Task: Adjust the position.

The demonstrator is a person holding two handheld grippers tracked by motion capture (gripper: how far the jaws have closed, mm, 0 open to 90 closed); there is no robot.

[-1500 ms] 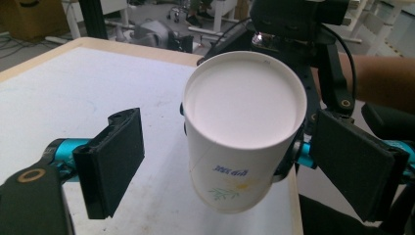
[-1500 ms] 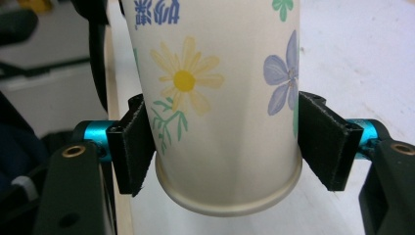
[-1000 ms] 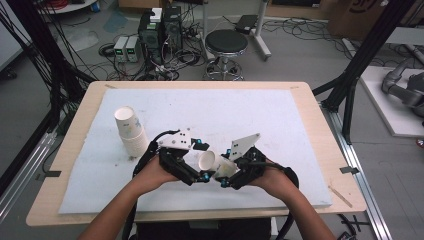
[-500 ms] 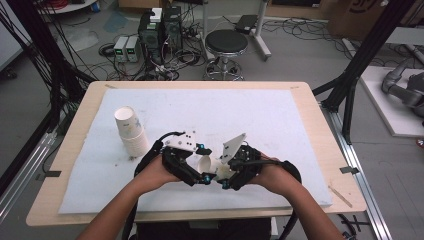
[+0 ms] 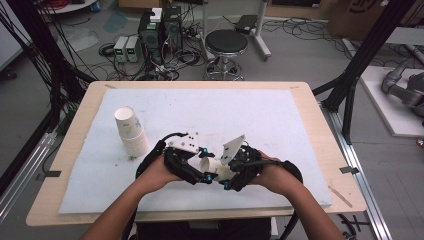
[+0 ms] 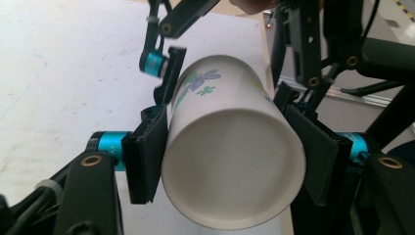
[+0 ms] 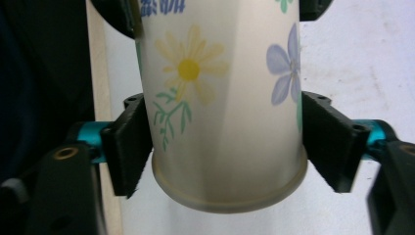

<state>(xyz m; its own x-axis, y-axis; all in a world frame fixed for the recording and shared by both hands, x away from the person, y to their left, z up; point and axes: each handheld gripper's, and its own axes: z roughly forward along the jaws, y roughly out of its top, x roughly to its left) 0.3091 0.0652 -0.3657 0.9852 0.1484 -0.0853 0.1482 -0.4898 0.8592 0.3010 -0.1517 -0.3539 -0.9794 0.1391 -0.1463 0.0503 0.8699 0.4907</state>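
A paper cup (image 5: 212, 166) hangs above the near middle of the white mat (image 5: 280, 125), lying on its side between the two grippers, which meet nose to nose. The left gripper (image 6: 230, 161) has just been closing and now has its pads clamped on the cup's wall near the open mouth, one on each side. The right gripper (image 7: 227, 147) squeezes the cup from the opposite end, its pads pressed in just above a rolled rim. Both grips sit on the curved wall rather than on the thin lip, which probably keeps the soft paper from buckling. Two holds at opposite ends would suit a hand-over, or pulling nested cups apart; from the close views I cannot say for certain whether this is one cup or two stacked together. Through the mouth in the left gripper view the inside looks bare and dry, with nothing in it. At the left of the mat a stack (image 5: 131, 131) of more cups stands tilted, well apart from the hands, its top cup also showing a white hollow, so likely nothing in it either.
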